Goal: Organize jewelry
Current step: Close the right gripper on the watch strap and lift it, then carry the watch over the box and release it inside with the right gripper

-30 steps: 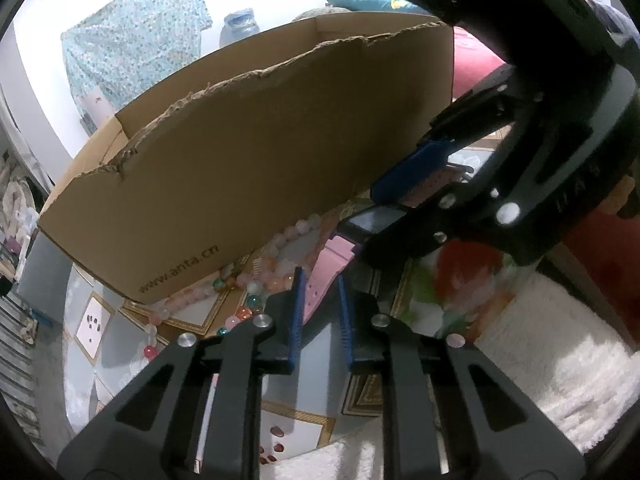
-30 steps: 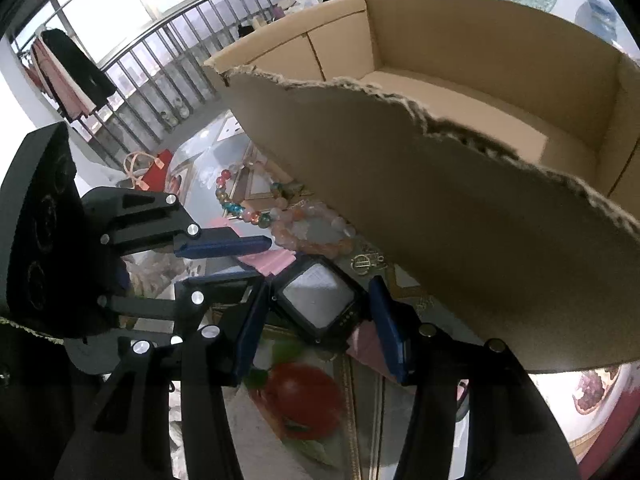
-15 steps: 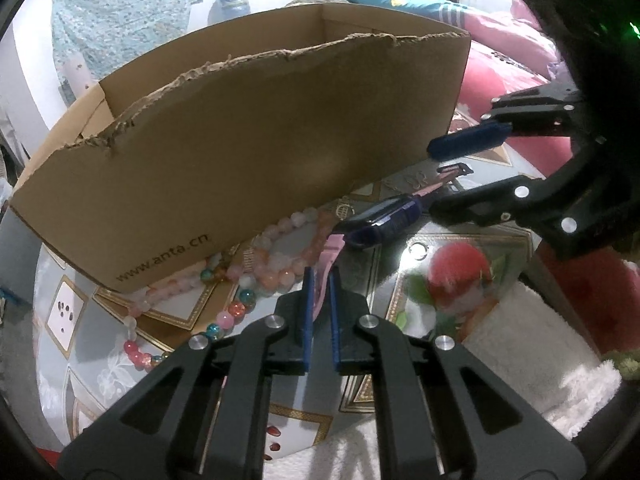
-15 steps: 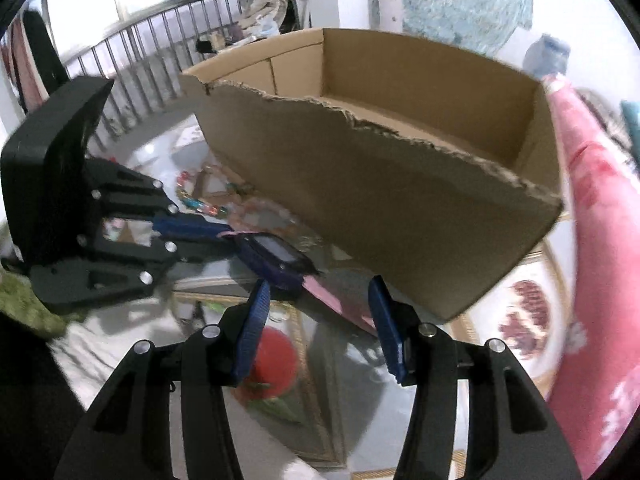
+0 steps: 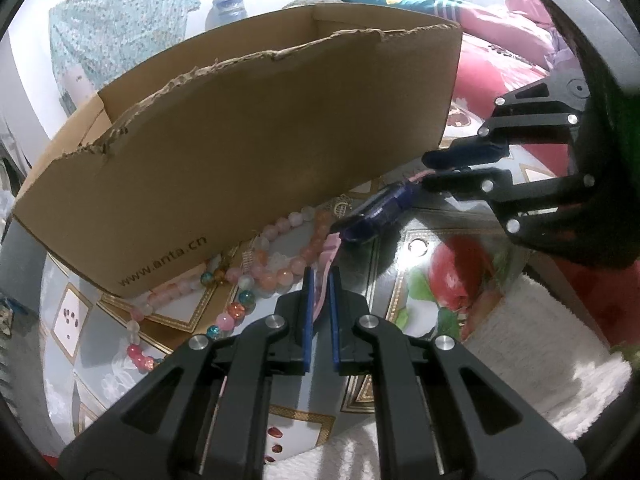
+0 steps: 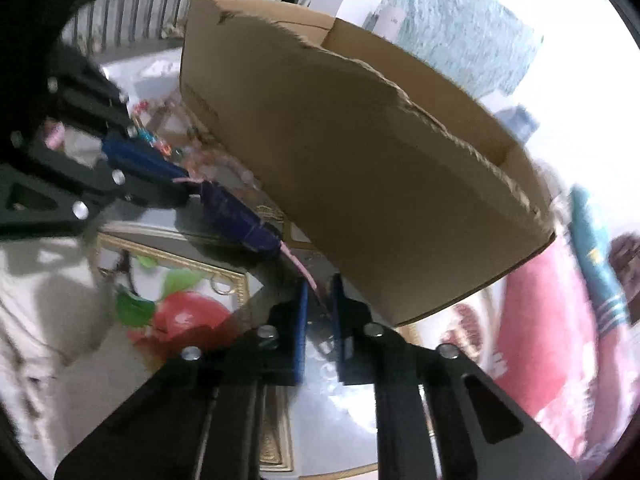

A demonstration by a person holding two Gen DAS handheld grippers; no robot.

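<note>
Rough-torn matt cardboard box [image 5: 248, 148], glossy beads [image 5: 256, 276]

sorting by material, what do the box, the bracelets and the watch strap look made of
Box: plain brown cardboard, matte, with a torn ragged top edge. Bracelets: glossy round beads, glass or stone, partly translucent. Watch strap: thin pink, bends softly, probably rubber or plastic.

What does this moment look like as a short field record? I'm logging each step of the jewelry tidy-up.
item held: watch, dark blue case, pink strap
left gripper: shut on one strap end
right gripper: jaws have just closed on the other strap end
watch position: strung between both grippers, in front of the box
container: cardboard box, open top, torn front edge
loose items: bead bracelets on the table by the box
</note>
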